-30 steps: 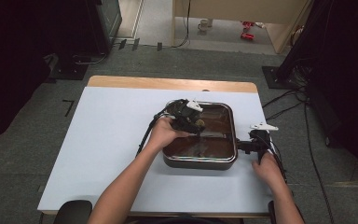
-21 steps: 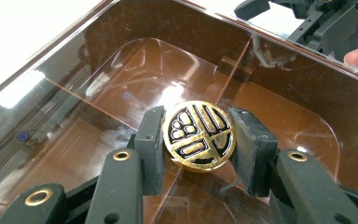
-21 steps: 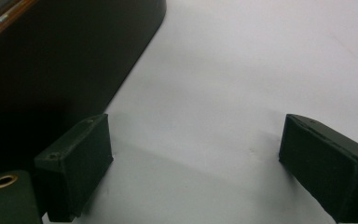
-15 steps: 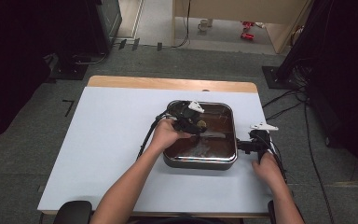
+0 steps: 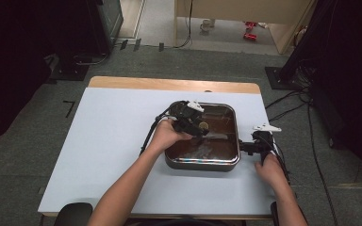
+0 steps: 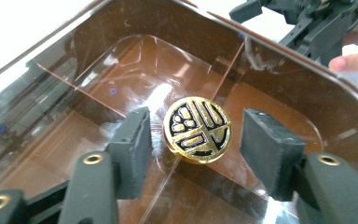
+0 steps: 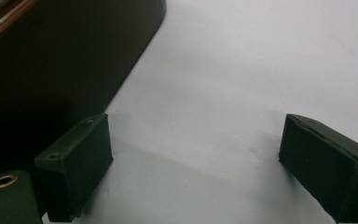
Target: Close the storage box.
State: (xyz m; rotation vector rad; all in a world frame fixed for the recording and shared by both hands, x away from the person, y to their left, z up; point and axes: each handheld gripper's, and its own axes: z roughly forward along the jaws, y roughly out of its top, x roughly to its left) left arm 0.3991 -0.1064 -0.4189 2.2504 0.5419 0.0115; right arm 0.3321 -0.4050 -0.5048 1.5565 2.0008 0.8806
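Left tool (image 6: pixel 193 140) sat over the glass lid (image 6: pixel 121 93) of a square pan (image 5: pixel 202 162), centre of the high view. Its two pads (image 6: pixel 133 144) stood apart on either side of the round gold knob (image 6: pixel 196 129), a gap showing on each side, so nothing was clamped. The jaws had just been opening, with the knob between them but free. Likely reason: the lid was resting on the pan, so the grip on the knob was no longer needed. Could also be a re-grip; cannot tell which.

The knob was mid-frame in the left tool's view, on the clear brown-tinted lid, and read as a small gold dot near the pan's middle in the high view (image 5: pixel 202 126). The lid looked seated level within the pan's rim, not tilted.

Right tool (image 5: pixel 256 147) was at the right side of the pan in the high view, low on the worktop (image 5: pixel 113 141). In its own view the pads (image 7: pixel 74 168) were wide apart with bare white worktop between them and the pan's dark wall (image 7: pixel 51 70) at upper left. It held nothing. It sat just beside the pan's wall, probably parked there to brace or steady the pan while the other hand worked the lid. Contact with the pan unclear.

The right hand (image 5: pixel 271 172) came in from the bottom right of the high view.
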